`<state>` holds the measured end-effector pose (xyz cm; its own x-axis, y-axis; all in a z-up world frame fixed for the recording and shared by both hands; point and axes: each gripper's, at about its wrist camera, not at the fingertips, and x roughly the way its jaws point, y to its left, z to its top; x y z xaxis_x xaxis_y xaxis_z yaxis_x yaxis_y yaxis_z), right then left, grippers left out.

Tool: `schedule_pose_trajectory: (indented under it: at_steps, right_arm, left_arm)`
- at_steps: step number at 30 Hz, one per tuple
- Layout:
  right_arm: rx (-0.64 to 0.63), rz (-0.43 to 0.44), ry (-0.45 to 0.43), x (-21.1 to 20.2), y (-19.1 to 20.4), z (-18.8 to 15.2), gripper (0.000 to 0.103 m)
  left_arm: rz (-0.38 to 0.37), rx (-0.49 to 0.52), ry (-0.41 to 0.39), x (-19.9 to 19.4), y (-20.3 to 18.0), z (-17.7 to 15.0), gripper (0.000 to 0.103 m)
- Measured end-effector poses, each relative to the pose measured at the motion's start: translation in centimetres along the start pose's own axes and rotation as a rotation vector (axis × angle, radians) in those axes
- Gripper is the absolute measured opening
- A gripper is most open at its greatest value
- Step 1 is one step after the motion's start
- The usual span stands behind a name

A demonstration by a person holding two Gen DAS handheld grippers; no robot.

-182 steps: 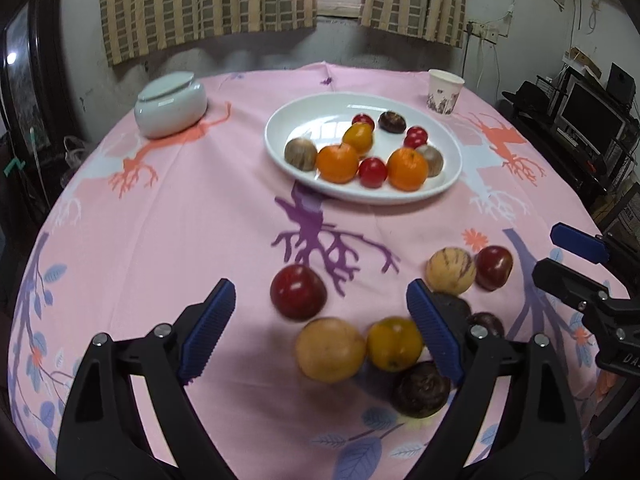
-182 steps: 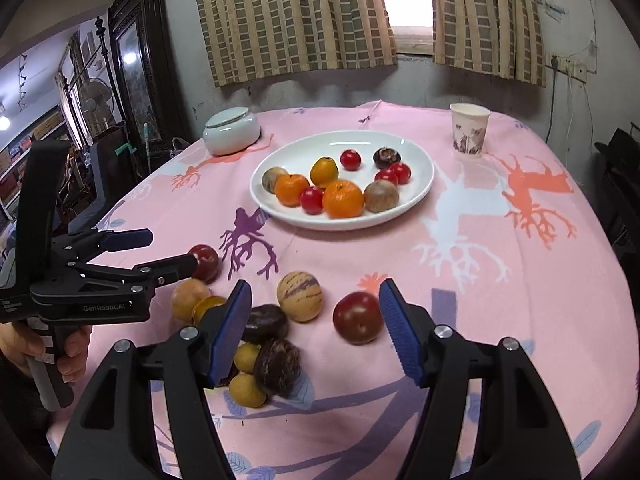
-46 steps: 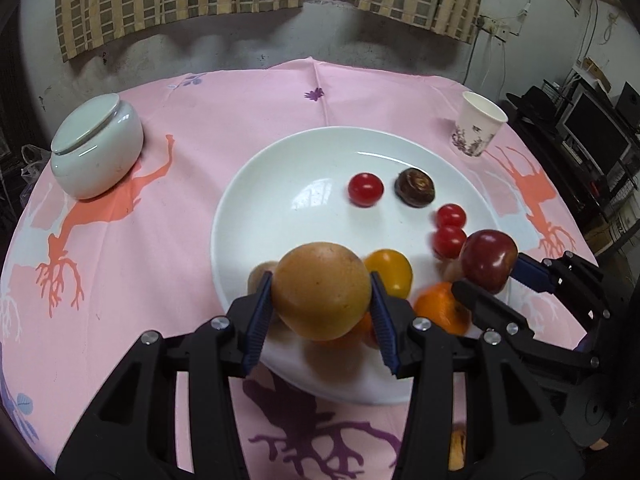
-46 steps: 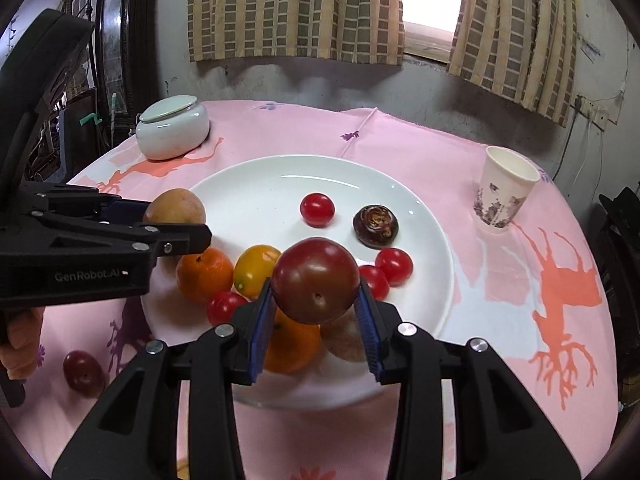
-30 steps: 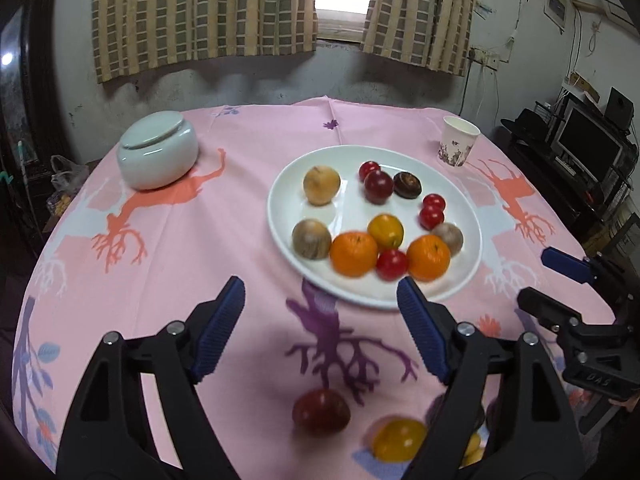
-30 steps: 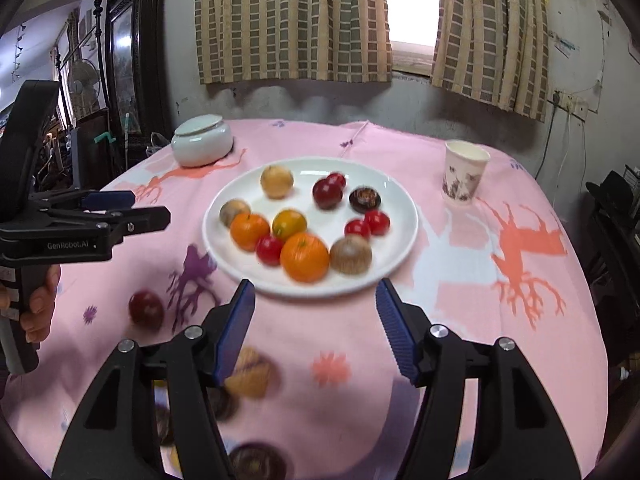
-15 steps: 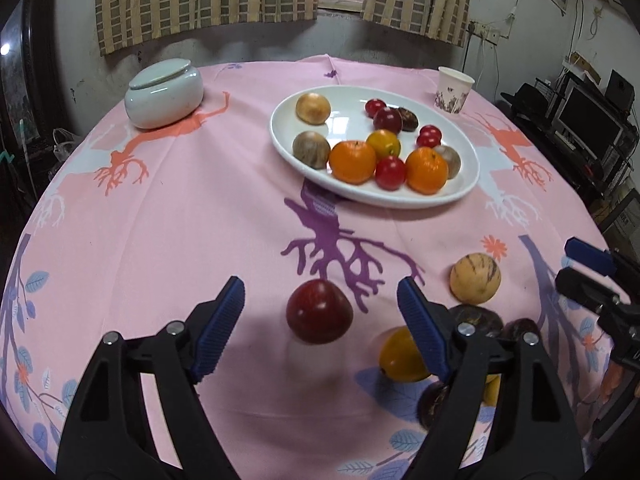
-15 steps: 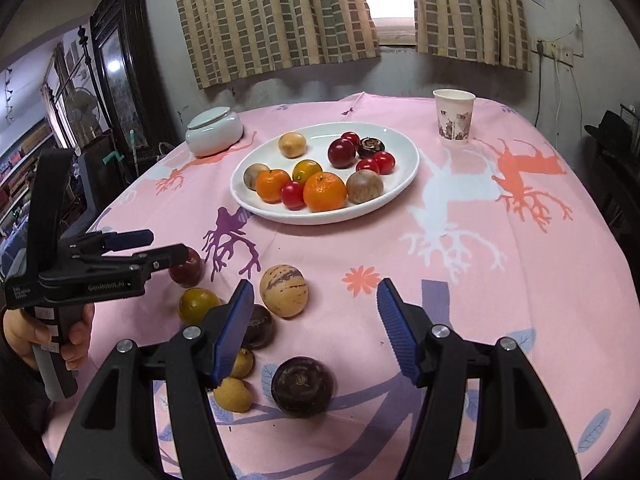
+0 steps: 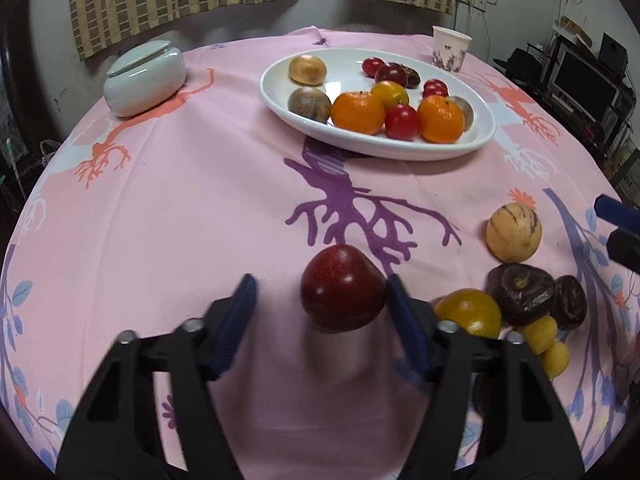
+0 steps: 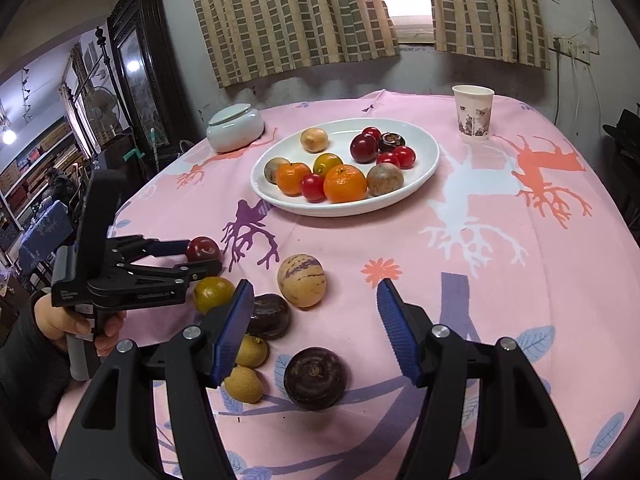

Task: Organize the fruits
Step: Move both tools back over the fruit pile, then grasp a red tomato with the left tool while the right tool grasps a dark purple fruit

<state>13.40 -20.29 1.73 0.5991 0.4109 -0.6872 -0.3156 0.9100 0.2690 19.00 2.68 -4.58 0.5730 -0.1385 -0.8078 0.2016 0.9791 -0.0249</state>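
Note:
A dark red plum point(image 9: 342, 289) lies on the pink cloth between the fingers of my left gripper point(image 9: 320, 316). The right finger touches it and the left finger stands apart, so the jaws are open. The plum point(image 10: 203, 249) and left gripper point(image 10: 196, 258) also show in the right wrist view. My right gripper point(image 10: 316, 328) is open and empty above a striped yellow melon-like fruit point(image 10: 302, 280) and a dark round fruit point(image 10: 316, 378). A white plate point(image 9: 476, 140) at the back holds oranges, tomatoes and other fruit.
Loose fruits lie by the near edge: a yellow-green one point(image 10: 213, 294), a dark purple one point(image 10: 268, 316), two small yellow ones point(image 10: 244, 384). A white lidded jar point(image 9: 144, 78) stands back left, a paper cup point(image 10: 473, 118) back right. The table edge is close behind.
My left gripper has moved forward and down around the red plum and narrowed on it. My right gripper has shifted slightly closer to the loose fruits, still open.

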Motion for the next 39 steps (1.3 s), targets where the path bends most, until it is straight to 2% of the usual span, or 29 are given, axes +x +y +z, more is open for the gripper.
schedule_pose_trajectory:
  at_steps: [1,6,8,10,27,34,39]
  right_arm:
    - [0.001,0.008,0.0,0.0,0.0,0.0,0.065]
    - [-0.006,0.009,0.013,0.2,0.2,-0.1,0.065]
    - [-0.006,0.009,0.023,0.4,0.2,-0.1,0.065]
    - [-0.015,0.004,0.028,0.5,0.4,-0.2,0.065]
    - [-0.049,-0.007,0.028,0.2,0.8,-0.2,0.065]
    - [-0.173,-0.09,0.103,1.4,1.8,-1.1,0.065]
    - [-0.323,-0.146,0.209,2.1,3.3,-2.7,0.064]
  left_arm:
    - [-0.025,-0.007,0.004,0.2,0.1,0.0,0.055]
    - [-0.025,-0.005,-0.021,0.3,0.0,-0.1,0.054]
    - [-0.038,-0.006,-0.034,0.3,-0.1,-0.1,0.045]
    - [-0.05,-0.012,-0.035,0.2,-0.1,0.0,0.041]
    - [-0.043,-0.033,-0.028,-0.2,-0.2,-0.1,0.04]
    - [-0.055,-0.07,-0.023,-0.9,0.2,-0.2,0.04]
    - [-0.066,-0.084,-0.013,-0.9,0.4,-0.3,0.04]
